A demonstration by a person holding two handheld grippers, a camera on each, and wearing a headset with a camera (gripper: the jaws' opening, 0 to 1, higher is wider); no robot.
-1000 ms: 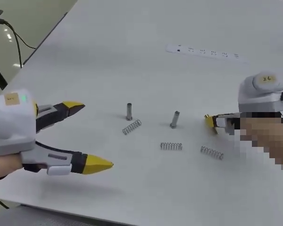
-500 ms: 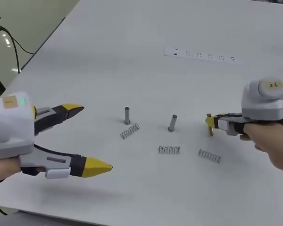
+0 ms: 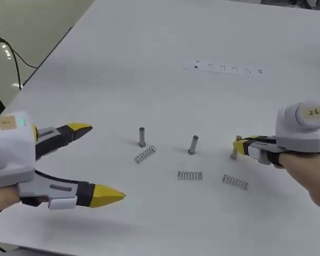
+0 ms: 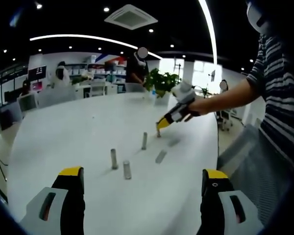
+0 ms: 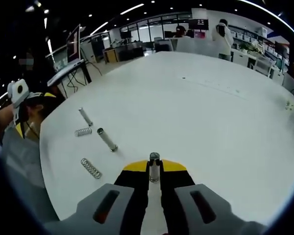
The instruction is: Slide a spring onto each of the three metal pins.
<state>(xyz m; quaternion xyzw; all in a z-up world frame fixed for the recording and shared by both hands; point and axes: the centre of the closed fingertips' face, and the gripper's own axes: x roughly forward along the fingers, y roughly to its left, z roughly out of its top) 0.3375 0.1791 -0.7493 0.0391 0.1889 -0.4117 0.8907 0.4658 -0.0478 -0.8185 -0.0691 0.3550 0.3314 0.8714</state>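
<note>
Only camera drifted; right gripper (image 3: 236, 146) pinches a short grey metal pin (image 5: 154, 160) this side of the white power strip (image 3: 224, 68), left gripper (image 3: 104, 162) gapes. Slack grip could topple it.

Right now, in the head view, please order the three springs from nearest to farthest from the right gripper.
From the right gripper, shut on a pin:
1. Right spring, close by, toward the person.
2. Middle spring, at the centre, near the middle pin.
3. Left spring, far side, beside the left pin.
</note>
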